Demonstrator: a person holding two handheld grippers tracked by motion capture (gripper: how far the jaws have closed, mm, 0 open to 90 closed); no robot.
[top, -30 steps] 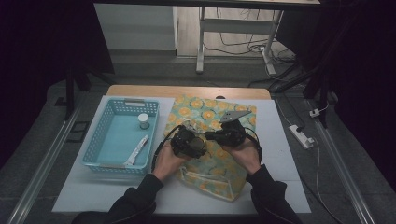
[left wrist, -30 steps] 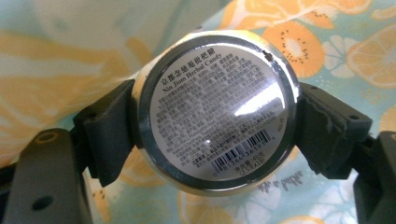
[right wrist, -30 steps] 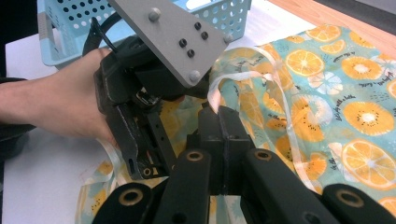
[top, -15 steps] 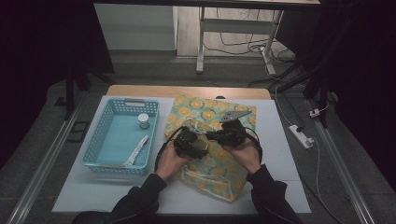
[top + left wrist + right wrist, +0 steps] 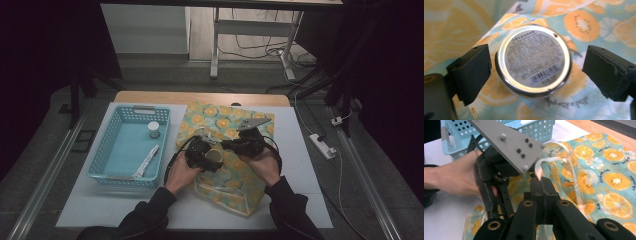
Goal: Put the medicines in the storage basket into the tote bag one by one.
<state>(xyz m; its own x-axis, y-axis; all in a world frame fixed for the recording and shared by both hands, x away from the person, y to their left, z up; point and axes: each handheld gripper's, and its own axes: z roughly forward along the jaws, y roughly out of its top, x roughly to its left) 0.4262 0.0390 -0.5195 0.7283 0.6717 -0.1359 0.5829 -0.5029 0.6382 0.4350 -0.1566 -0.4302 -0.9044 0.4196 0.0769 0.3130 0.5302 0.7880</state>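
Left gripper: jaws have just been opening; they stand wide on either side of the tin, with a clear gap at the right pad and the left pad just beside the rim, so nothing is gripped.
Tin: small round metal tin, printed label and barcode facing the camera, lying on the fruit-print bag between the left jaws; in the high view it sits at the left gripper's tip.
Right gripper: jaws pressed together, pinching what looks like the bag's pale ribbon; the exact contact spot is hidden by the jaws.
Ribbon: loops up from the closed jaws and across the bag's top.
Bag: teal plastic bag with an orange-slice print, flat on the white table, under both grippers.
Basket: light blue, left of the bag, apart from it; holds a small white-capped jar and a tube.
Hands: left hand and right hand each hold a gripper above the bag.
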